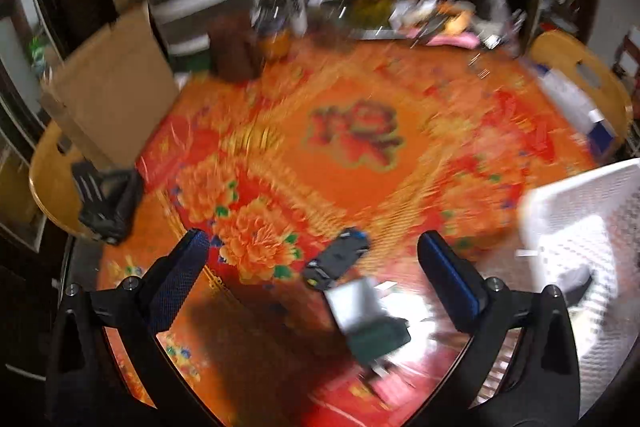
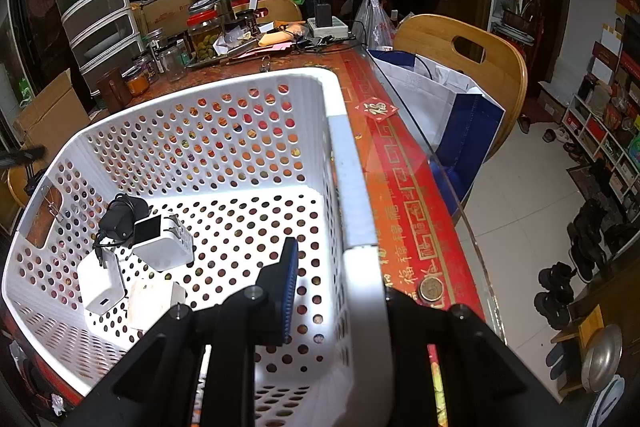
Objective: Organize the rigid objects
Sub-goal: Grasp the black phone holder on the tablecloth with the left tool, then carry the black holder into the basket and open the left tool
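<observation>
In the blurred left wrist view my left gripper (image 1: 312,247) stands wide open over the orange flowered tablecloth (image 1: 352,131). Between its fingers and a little ahead lie a black adapter (image 1: 338,261), a white plug block (image 1: 356,305) and a dark block (image 1: 380,339), none touched by the pads. The white perforated basket (image 1: 584,211) is to the right. In the right wrist view my right gripper (image 2: 344,267) is shut on the basket's right wall (image 2: 362,267), one finger (image 2: 286,283) inside and the other hidden outside. In the basket lie a black adapter (image 2: 120,217) and three white chargers (image 2: 164,245).
A cardboard box (image 1: 112,95) and a black object (image 1: 108,203) stand at the table's left. Jars (image 2: 204,31), a plastic drawer unit (image 2: 100,11) and clutter line the far side. A wooden chair (image 2: 460,47) with a blue-white bag (image 2: 452,107) stands past the glass table edge (image 2: 440,163).
</observation>
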Action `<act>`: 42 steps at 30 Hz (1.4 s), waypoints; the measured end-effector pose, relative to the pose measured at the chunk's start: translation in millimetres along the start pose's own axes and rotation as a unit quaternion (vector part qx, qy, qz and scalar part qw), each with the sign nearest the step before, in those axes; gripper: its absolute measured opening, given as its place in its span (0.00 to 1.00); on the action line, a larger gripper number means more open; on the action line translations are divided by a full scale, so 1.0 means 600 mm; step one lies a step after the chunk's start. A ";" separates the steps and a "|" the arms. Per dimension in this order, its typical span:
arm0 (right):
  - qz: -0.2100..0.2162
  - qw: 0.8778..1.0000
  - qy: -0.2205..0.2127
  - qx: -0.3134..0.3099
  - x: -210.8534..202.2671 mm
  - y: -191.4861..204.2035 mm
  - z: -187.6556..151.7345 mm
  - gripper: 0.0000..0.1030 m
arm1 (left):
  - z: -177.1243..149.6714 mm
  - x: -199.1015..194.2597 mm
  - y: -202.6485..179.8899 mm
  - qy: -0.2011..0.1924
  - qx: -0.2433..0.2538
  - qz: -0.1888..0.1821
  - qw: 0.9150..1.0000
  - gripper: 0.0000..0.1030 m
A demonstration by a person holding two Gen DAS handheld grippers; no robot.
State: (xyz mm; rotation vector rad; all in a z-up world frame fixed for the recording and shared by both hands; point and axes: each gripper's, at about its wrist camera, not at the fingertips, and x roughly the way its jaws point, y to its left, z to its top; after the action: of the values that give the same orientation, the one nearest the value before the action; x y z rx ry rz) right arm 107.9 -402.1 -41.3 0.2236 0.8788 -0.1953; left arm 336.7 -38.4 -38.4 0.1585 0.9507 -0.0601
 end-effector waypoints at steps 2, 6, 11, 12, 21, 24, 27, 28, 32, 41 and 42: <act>0.001 1.000 -0.001 0.001 0.000 0.000 0.001 0.20 | -0.009 0.046 0.000 0.020 0.004 -0.003 1.000 1.00; -0.001 1.000 0.001 0.001 0.001 0.000 0.004 0.20 | -0.029 0.103 -0.020 0.035 0.013 -0.013 0.999 1.00; -0.007 1.000 0.002 -0.003 0.000 0.000 0.001 0.20 | -0.041 0.128 -0.025 0.033 -0.002 -0.019 0.999 1.00; -0.010 1.000 0.003 -0.006 0.000 0.001 0.002 0.20 | -0.044 0.133 -0.021 0.034 -0.005 -0.022 0.999 1.00; -0.013 1.000 0.003 -0.015 0.000 0.001 0.001 0.20 | -0.050 0.157 -0.018 0.037 -0.012 -0.027 0.999 0.59; -0.019 1.000 0.004 -0.017 0.001 0.003 0.002 0.20 | -0.053 0.154 -0.022 0.032 -0.012 -0.035 0.999 0.36; -0.024 1.000 0.005 -0.018 0.001 0.005 0.003 0.20 | -0.056 0.147 -0.014 0.020 -0.025 -0.023 0.999 0.30; -0.025 0.999 0.006 -0.018 0.002 0.005 0.003 0.20 | -0.055 0.142 -0.007 0.015 -0.032 -0.025 0.999 0.28; -0.028 0.999 0.006 -0.016 0.002 0.005 0.003 0.20 | -0.053 0.112 0.027 -0.025 -0.066 0.000 0.998 0.27; -0.028 0.999 0.010 -0.019 0.004 0.005 0.005 0.20 | -0.056 0.079 0.048 -0.065 -0.089 0.054 0.992 0.27; -0.027 0.999 0.010 -0.018 0.004 0.005 0.005 0.20 | -0.057 0.072 0.049 -0.072 -0.091 0.064 0.991 0.27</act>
State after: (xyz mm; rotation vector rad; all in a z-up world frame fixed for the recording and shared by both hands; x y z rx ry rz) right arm 112.2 -400.2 -41.2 0.1673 0.9078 -0.2280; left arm 337.9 -3.0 -89.6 0.0454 0.7948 0.1311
